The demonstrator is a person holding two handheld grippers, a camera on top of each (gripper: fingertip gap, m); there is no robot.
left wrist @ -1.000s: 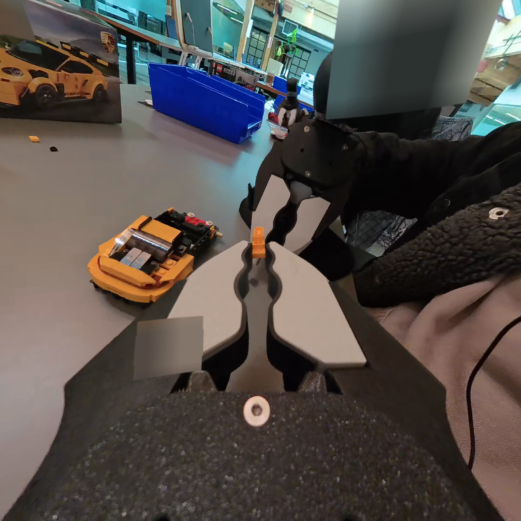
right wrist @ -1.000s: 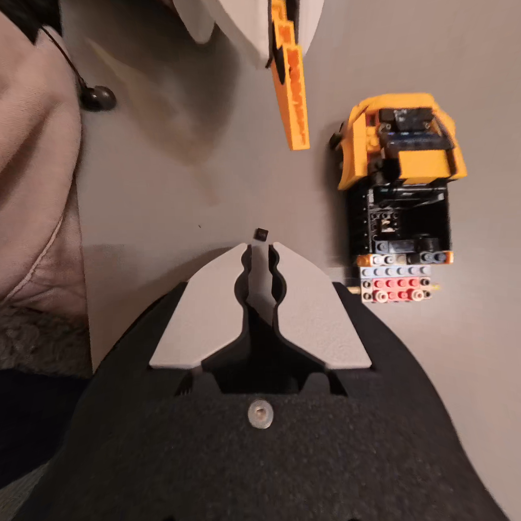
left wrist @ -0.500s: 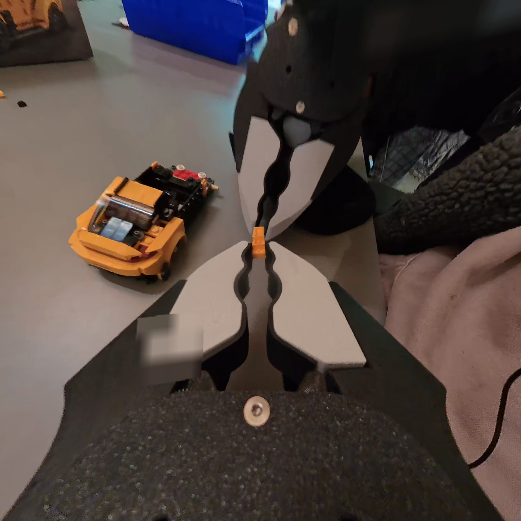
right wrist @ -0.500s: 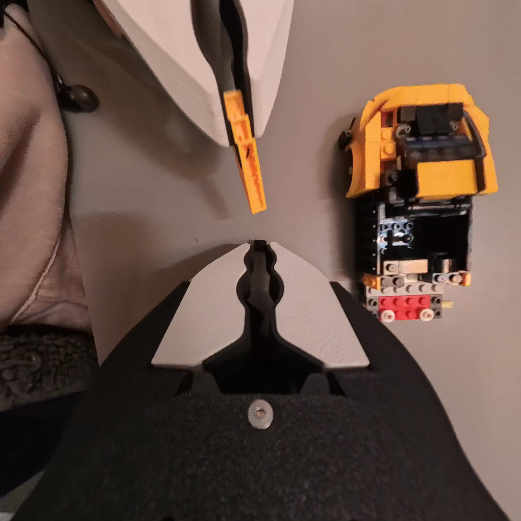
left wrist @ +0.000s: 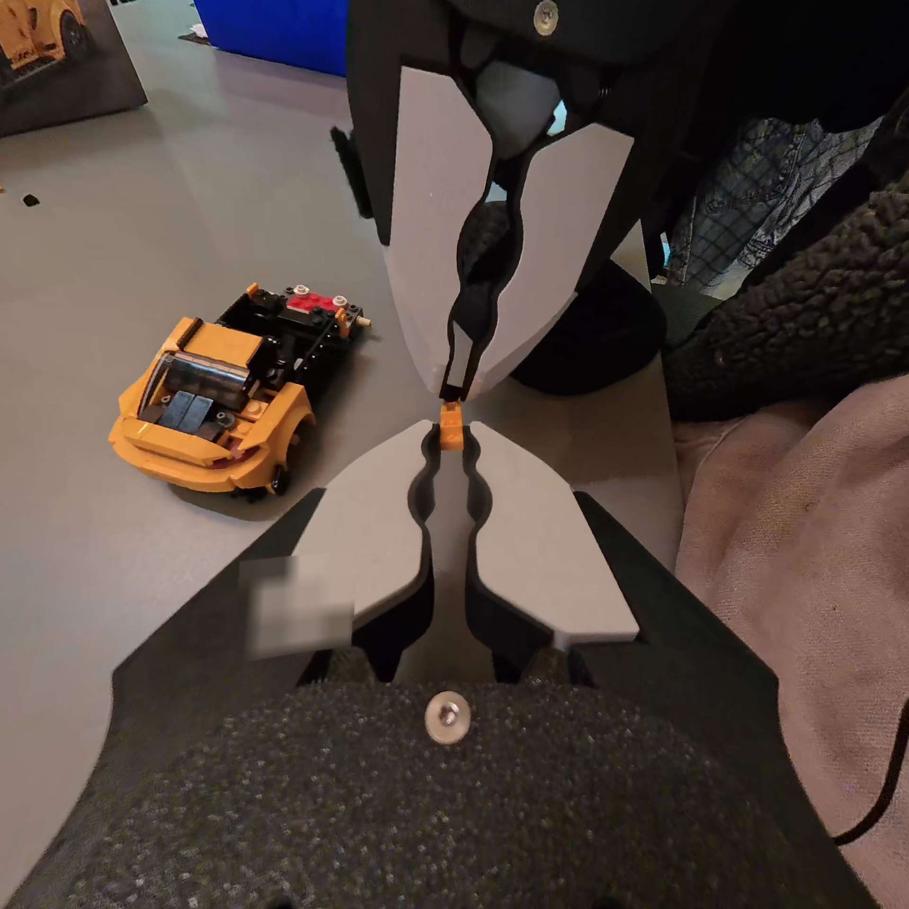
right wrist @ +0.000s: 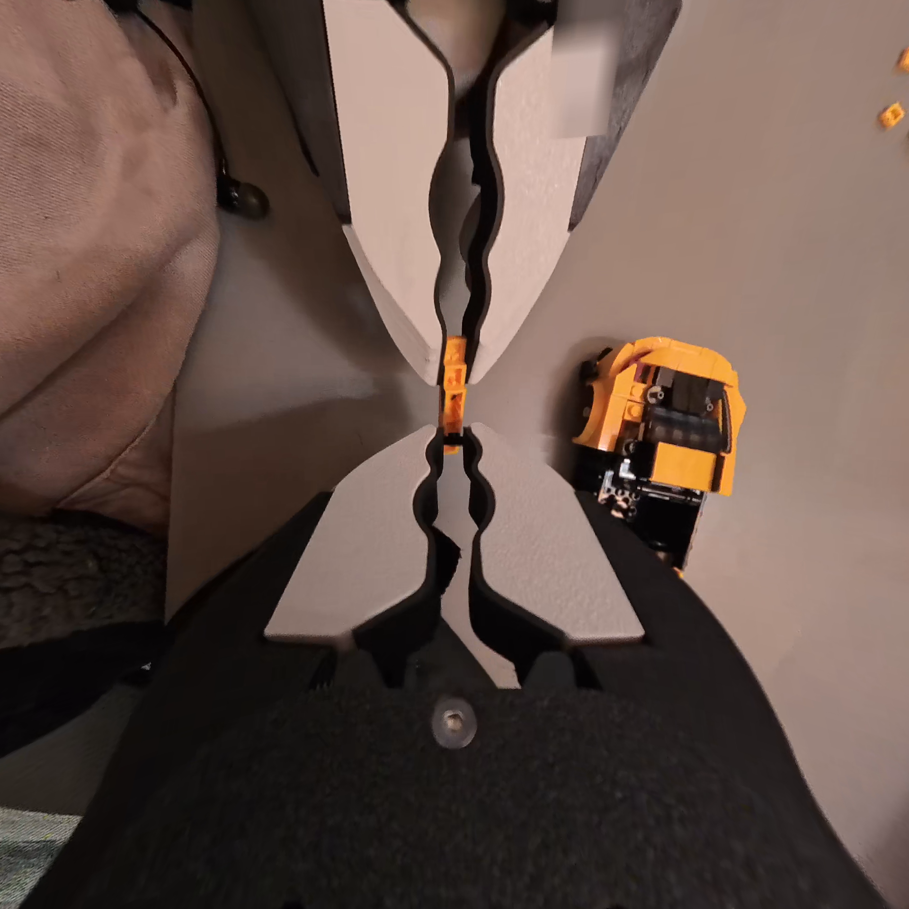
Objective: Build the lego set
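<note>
Each camera sits close behind its own tongs and looks along them, the left wrist view low and slanting across the grey table (left wrist: 147,221), the right wrist view steeply down onto it, the two facing each other tip to tip and sharing the orange toy car (left wrist: 211,408) beside the tips.

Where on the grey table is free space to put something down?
Bare table lies between the toy car, the blue bin and the picture box. Crowded: where both hand-held grippers meet, beside the car.
</note>
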